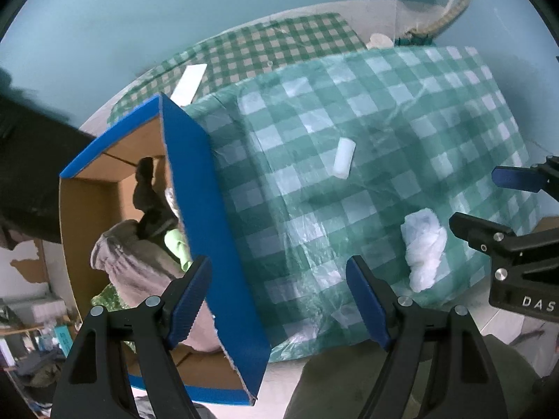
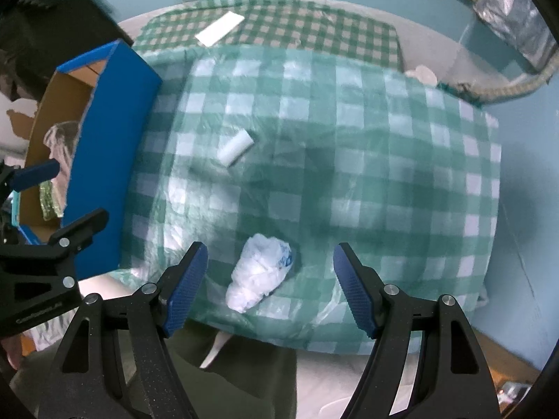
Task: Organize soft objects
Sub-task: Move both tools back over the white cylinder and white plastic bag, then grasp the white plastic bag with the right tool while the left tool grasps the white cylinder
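1. Green-and-white checked cloth under a clear plastic sheet covers the table (image 2: 384, 160), which stands against a pale blue wall.
2. Along the table's left edge stands a blue cardboard box (image 1: 209, 230) with a brown inside, open at the top.
3. Inside the box lie a grey soft cloth (image 1: 139, 262), a dark plush item (image 1: 150, 206) and something light green (image 1: 176, 244), bunched together near the blue wall.
4. A crumpled white plastic bag (image 2: 260, 272) rests on the table near its front edge, with a blue print showing on one side.
5. Farther back on the table, well apart from the bag, lies a small white foam roll (image 2: 234, 148).
6. The right claw (image 2: 270, 288) hangs above the bag with its blue pads spread wide on either side; the pads do not touch it.
7. The left claw (image 1: 279, 302) is likewise released and holds nothing, its jaws straddling the box's blue wall from above.
8. Beyond the table, a second checked cloth on the floor bears a flat white strip (image 1: 190, 82).
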Motion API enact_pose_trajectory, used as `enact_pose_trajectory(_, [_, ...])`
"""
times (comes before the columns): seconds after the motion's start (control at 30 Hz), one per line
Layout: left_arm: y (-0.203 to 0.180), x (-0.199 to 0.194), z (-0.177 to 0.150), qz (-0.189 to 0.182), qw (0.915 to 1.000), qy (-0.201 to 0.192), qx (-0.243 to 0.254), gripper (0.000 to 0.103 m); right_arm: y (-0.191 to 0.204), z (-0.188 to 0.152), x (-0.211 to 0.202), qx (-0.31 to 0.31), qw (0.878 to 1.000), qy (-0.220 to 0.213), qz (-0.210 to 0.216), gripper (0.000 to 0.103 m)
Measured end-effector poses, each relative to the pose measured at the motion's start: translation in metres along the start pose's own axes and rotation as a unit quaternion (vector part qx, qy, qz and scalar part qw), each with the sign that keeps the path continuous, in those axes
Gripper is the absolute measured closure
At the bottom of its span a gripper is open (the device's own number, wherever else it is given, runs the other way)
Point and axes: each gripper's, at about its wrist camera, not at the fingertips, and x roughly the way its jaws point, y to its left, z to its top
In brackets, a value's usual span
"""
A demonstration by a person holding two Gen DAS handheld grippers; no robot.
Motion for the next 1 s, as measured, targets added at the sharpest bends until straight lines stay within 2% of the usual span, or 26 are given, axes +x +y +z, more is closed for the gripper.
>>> enact_pose_trajectory(0.47, [-0.016, 0.035, -0.004, 0.009, 0.9994, 0.026, 0.019, 0.023, -0.001, -0.015, 0.055, 0.004, 0.999, 0.039, -0.001, 0.028])
enact_pose_trajectory(1.0, [-0.018, 0.057, -0.007, 0.002, 0.9987, 0.051, -0.005, 0.023, 0.0, -0.019, 0.09, -0.005, 0.998, 0.065, 0.007, 0.028])
